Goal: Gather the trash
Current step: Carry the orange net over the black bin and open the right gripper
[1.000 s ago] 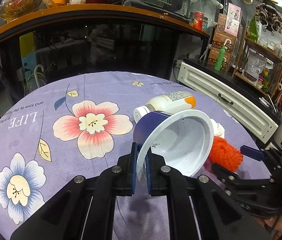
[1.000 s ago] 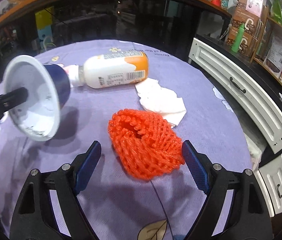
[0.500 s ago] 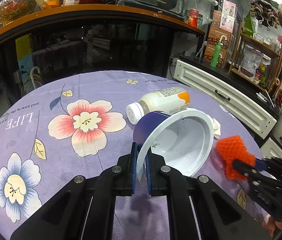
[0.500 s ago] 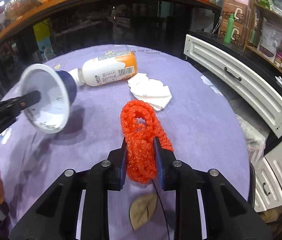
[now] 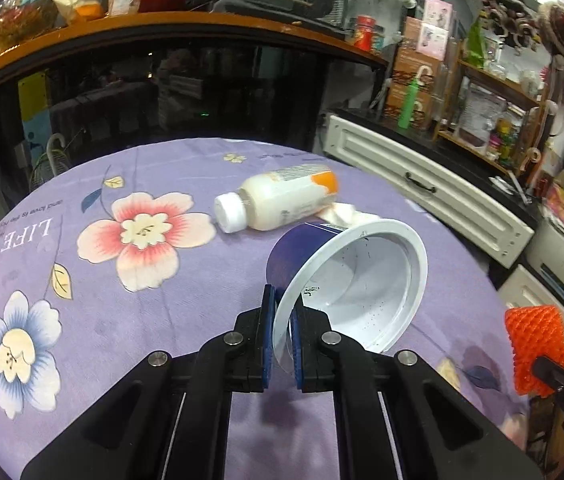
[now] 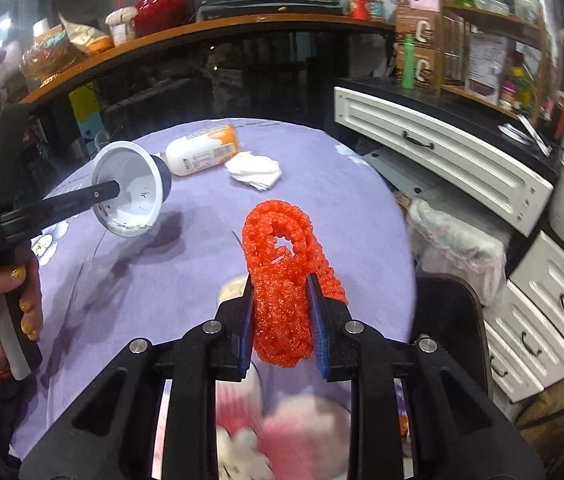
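Observation:
My left gripper (image 5: 282, 336) is shut on the rim of a blue-and-white paper bowl (image 5: 357, 280), which it holds tilted above the purple flowered tablecloth (image 5: 122, 304). The same bowl (image 6: 130, 188) shows at the left of the right wrist view, held by a hand. My right gripper (image 6: 282, 320) is shut on an orange foam net (image 6: 282, 264), lifted clear of the cloth; that net (image 5: 535, 344) also appears at the right edge of the left wrist view. A white bottle with an orange end (image 5: 278, 200) lies on its side beside a crumpled white tissue (image 6: 254, 170).
The round table ends close on the right, where white drawer cabinets (image 6: 441, 148) and a black chair back (image 6: 449, 308) stand. A dark glass counter with a wooden top (image 5: 162, 28) curves behind the table. Cluttered shelves (image 5: 493, 92) fill the back right.
My right gripper closed on the orange net, lifted it off the cloth and carried it back toward the table's near right edge. The left gripper with the bowl drifted slightly.

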Available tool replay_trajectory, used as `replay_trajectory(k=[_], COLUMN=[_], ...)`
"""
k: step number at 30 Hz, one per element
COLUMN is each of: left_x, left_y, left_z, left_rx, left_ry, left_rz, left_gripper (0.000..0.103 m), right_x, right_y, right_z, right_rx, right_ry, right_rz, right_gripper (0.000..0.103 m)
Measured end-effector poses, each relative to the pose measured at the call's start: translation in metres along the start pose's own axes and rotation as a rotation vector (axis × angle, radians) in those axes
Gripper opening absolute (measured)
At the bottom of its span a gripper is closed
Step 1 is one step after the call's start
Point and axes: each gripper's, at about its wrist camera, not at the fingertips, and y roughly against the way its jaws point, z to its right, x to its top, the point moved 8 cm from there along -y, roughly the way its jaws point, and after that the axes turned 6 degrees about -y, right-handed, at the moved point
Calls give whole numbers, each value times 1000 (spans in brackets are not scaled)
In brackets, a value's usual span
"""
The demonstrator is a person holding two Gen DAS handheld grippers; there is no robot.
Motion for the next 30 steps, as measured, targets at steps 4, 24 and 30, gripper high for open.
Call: replay_trajectory(k=[4,24,30], left_x=[-5,-33,-36], left_y=[17,63,64], left_z=[27,182,211], left_rx=[-41,-286,-316], left_ry=[-24,-153,-184], left_rz=[13,24,18], left_gripper=[8,8,8], right_x=[-11,-63,-76], right_y=[20,72,58], right_z=[24,136,168], right_rx=[-22,-140,-172], right_ry=[-38,-227,-264], right_rz=[22,58,26], right_gripper=[25,25,25])
